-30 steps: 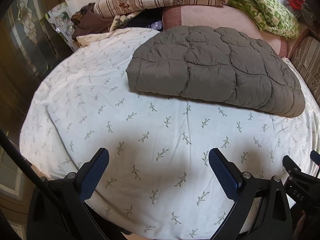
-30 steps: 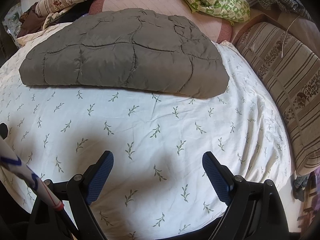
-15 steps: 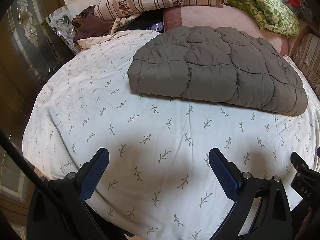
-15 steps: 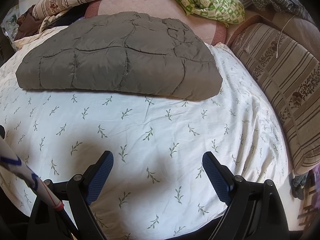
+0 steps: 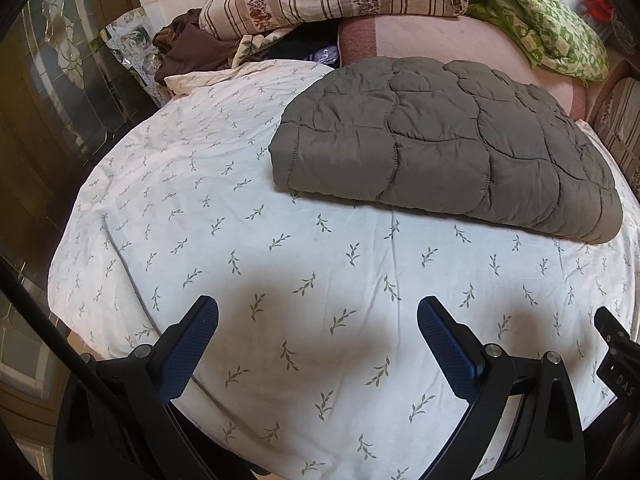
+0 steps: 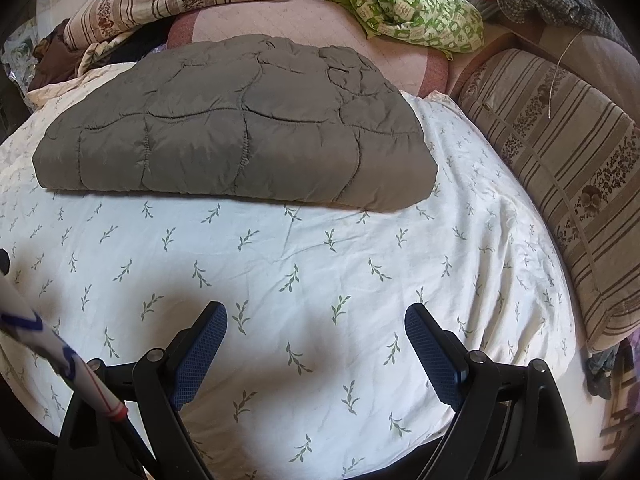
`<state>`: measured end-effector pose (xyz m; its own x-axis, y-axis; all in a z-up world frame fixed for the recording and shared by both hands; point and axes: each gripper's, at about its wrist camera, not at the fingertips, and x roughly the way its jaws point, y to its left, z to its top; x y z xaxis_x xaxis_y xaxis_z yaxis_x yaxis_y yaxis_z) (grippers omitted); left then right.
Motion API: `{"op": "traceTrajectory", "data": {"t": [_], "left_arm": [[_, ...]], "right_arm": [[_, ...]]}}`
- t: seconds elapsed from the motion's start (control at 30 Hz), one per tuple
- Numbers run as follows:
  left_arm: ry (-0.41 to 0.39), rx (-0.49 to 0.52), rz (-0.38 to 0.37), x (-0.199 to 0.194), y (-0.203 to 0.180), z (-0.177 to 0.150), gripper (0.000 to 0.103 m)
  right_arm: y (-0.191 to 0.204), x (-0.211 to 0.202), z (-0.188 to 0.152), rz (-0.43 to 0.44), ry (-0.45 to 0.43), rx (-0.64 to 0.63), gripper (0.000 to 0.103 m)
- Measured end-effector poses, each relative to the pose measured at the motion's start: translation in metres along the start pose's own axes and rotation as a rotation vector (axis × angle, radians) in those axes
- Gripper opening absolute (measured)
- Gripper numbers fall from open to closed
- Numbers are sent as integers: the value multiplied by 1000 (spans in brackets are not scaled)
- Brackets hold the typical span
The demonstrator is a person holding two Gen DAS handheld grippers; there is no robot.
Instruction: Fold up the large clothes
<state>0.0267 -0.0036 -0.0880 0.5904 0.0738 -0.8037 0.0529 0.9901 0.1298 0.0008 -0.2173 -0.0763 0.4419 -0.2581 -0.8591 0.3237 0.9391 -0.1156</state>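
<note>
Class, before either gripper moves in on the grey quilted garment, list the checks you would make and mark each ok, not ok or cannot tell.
1. Left gripper open, empty: ok.
2. Right gripper open, empty: ok.
3. Grey quilted garment lies flat on the leaf-print sheet: ok.
4. Garment's near edge unobstructed: ok.
5. Garment touched by neither gripper: ok.
6. Layers underneath aligned: cannot tell.

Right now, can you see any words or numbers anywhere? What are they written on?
"DAS" on the black part at the right edge of the left wrist view.
The green patterned blanket has small printed squares, too small to read.
The white strap in the right wrist view bears blue marks, too blurred to read.
Nothing readable on the grey quilted coat or the leaf-print sheet.
</note>
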Motion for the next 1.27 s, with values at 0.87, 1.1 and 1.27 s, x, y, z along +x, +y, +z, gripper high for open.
{"op": "traceTrajectory", "data": {"t": [0.87,1.1,1.27], "left_arm": [[28,-20,-31,11,4,0,99],[36,-23,-41,13,4,0,99],[34,-24,-39,14,5,0,99]], "right_arm": [[21,-4,10,20,-23,-56,94],[23,-3,10,28,-21,-58,94],[23,1,11,44,-12,-55,94]]}}
